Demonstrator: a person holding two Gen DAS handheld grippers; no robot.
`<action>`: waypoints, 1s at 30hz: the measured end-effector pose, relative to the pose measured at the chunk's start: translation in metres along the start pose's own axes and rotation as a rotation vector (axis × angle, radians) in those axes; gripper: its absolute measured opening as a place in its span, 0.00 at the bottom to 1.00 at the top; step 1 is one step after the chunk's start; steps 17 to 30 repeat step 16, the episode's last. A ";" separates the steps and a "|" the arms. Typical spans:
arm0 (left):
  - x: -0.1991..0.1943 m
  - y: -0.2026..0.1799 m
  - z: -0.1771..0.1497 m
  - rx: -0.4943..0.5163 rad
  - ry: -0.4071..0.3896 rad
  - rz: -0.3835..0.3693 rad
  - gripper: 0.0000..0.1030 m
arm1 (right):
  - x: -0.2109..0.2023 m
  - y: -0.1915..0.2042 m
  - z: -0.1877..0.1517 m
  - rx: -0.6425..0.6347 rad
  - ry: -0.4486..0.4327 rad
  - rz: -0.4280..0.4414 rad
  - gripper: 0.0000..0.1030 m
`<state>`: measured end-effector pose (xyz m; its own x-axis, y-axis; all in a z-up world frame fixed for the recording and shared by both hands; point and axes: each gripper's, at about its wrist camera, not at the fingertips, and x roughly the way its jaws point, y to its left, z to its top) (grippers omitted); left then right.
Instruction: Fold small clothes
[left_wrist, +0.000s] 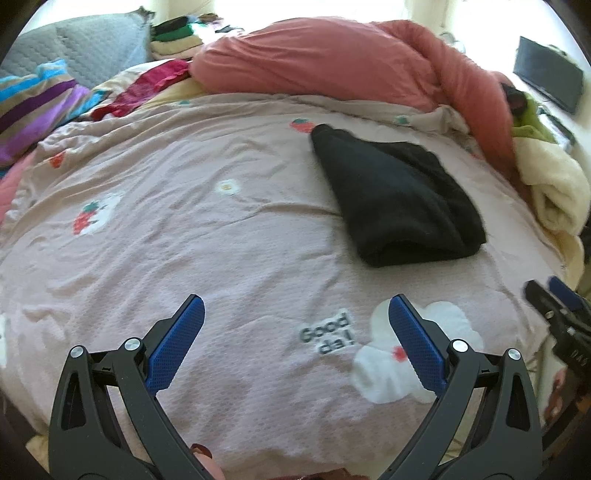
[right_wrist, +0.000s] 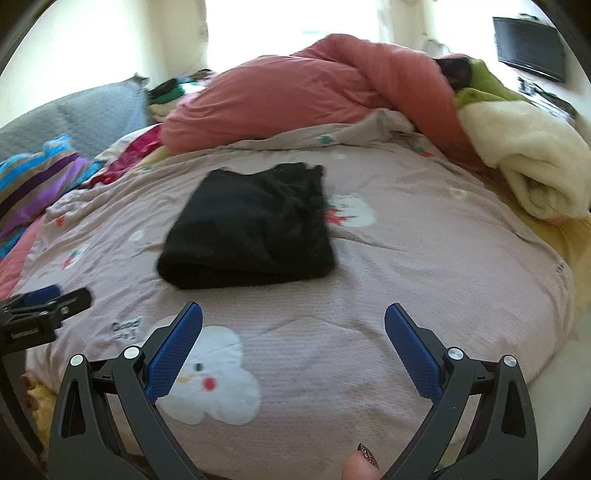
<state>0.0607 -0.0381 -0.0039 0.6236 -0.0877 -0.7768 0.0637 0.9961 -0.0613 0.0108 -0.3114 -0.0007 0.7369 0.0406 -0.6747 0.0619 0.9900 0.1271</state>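
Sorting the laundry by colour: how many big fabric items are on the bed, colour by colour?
Black: 1, folded garment
Salmon-pink: 1, duvet
Cream: 1, fleece blanket
Striped: 1, pillow
Total: 4

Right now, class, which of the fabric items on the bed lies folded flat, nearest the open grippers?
The black garment, folded flat alone mid-bed. The pink duvet and cream blanket lie bunched at the far edge.
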 end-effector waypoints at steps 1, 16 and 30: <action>0.000 0.004 0.000 -0.009 0.002 0.023 0.91 | -0.001 -0.008 -0.001 0.027 -0.004 -0.028 0.96; 0.006 0.318 0.028 -0.592 -0.019 0.386 0.91 | -0.022 -0.309 -0.072 0.580 0.139 -0.818 0.96; 0.006 0.318 0.028 -0.592 -0.019 0.386 0.91 | -0.022 -0.309 -0.072 0.580 0.139 -0.818 0.96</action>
